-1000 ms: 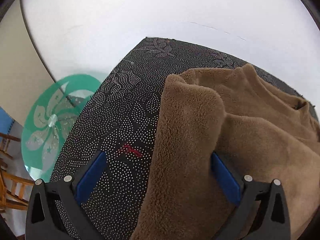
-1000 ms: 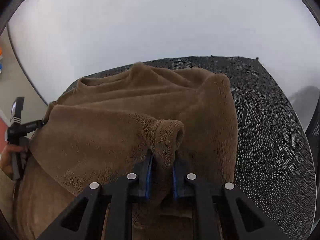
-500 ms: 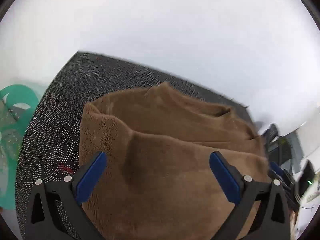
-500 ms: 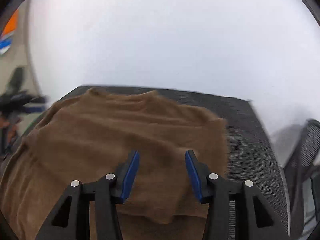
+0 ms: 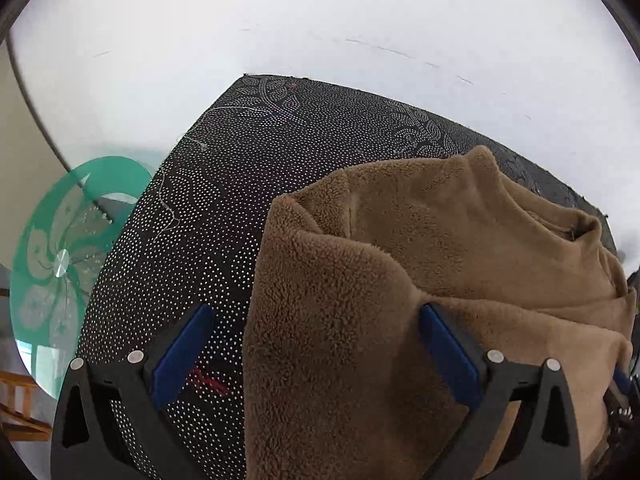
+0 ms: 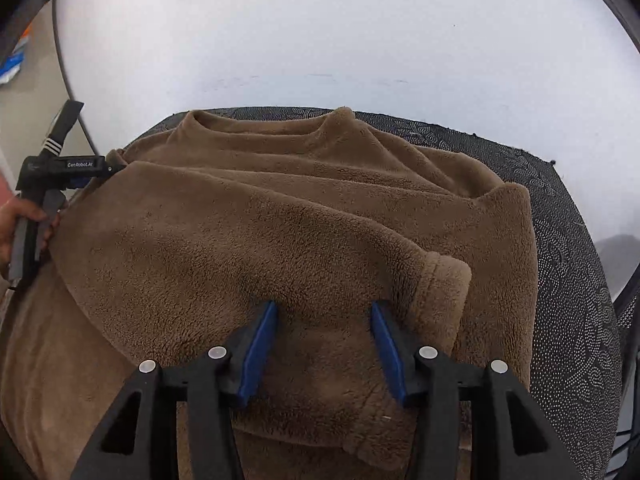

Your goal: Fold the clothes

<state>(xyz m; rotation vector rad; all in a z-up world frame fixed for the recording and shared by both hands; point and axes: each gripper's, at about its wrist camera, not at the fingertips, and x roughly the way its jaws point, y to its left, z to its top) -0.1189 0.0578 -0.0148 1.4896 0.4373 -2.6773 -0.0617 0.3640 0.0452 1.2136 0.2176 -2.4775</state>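
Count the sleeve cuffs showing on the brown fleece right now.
1: a cuff lies folded across the brown fleece, just ahead-right of the open right tongs. The other sleeve's cuff may be hidden under the folds.

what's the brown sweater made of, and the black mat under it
Brown sweater: looks like thick fleece or plush knit, matte with a nubby pile. Black mat: probably fabric or soft mat, dark and covered in small pale dots forming swirls; the exact material can't be told.

Likely home, glass table [image 5: 60, 256], wooden chair [image 5: 20, 404]
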